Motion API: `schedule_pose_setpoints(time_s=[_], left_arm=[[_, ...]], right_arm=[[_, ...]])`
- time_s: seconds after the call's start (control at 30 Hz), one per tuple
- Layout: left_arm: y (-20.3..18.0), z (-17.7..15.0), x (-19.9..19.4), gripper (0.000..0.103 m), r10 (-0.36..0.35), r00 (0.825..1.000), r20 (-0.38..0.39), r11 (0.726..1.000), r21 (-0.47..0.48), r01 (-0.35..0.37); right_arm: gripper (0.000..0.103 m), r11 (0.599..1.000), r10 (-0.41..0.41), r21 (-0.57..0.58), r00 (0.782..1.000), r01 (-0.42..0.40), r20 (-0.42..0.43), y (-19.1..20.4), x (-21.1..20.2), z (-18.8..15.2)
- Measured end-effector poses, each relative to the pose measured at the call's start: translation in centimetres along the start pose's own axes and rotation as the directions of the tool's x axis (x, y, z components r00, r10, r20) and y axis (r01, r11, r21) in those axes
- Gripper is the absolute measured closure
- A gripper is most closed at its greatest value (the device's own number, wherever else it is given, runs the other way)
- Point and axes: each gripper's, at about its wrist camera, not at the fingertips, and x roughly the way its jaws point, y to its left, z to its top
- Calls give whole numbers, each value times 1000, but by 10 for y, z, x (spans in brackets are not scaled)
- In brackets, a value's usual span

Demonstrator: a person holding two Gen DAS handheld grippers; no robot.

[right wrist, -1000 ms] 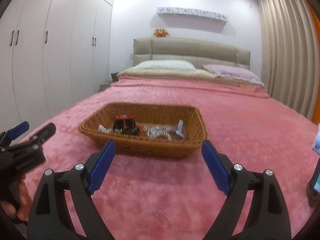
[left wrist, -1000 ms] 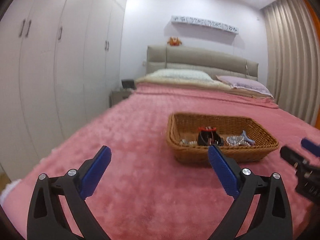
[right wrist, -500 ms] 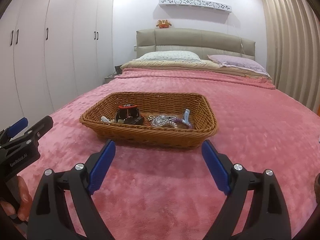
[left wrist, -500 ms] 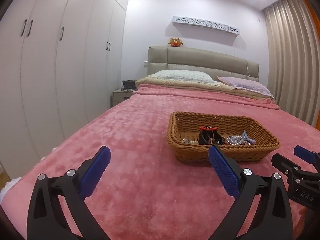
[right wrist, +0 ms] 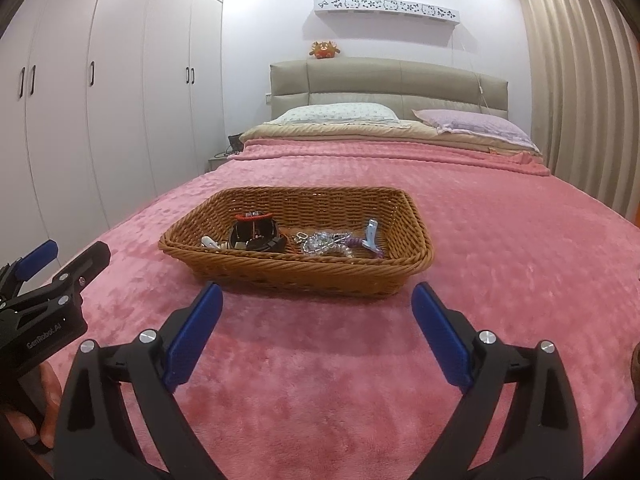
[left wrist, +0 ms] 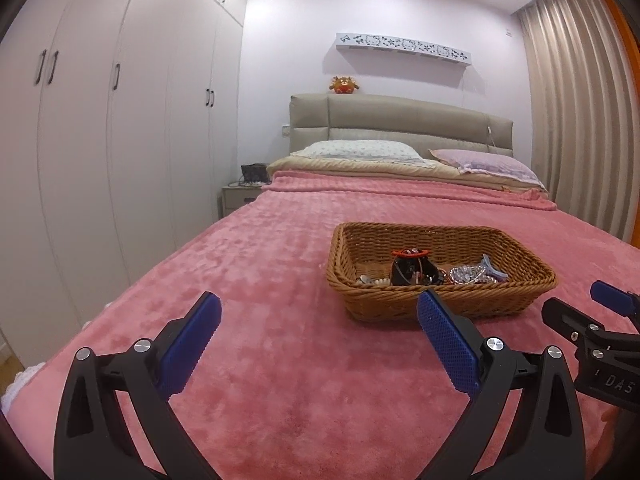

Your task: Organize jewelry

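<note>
A wicker basket (right wrist: 412, 236) sits on the pink bed cover; it also shows in the left wrist view (left wrist: 532, 256). In it lie a black round piece with a red band (right wrist: 256, 234), a silver chain bundle (right wrist: 326, 242), a light blue clip (right wrist: 371, 236) and small white pieces (right wrist: 210, 242). My right gripper (right wrist: 316, 332) is open and empty, just in front of the basket. My left gripper (left wrist: 318, 344) is open and empty, in front of the basket and to its left. Each gripper shows at the edge of the other's view.
The pink blanket (right wrist: 500, 240) covers the whole bed. Two pillows (right wrist: 340, 114) and a padded headboard (right wrist: 388, 80) are at the far end. White wardrobes (left wrist: 100, 140) and a nightstand (left wrist: 240, 196) stand on the left, curtains (right wrist: 584, 80) on the right.
Both grippers have risen and tilted a little, so the basket sits lower and nearer in the views. Both stay open and empty.
</note>
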Motion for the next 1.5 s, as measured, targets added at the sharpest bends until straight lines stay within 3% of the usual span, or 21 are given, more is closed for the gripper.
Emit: schedule_pose_setpoints(time_s=[1.5], left_arm=[[2,0,2,8,-7,1000,-21,1000,-7,6]], right_arm=[[12,1000,7,23,1000,-6,-23,-6,5,0]])
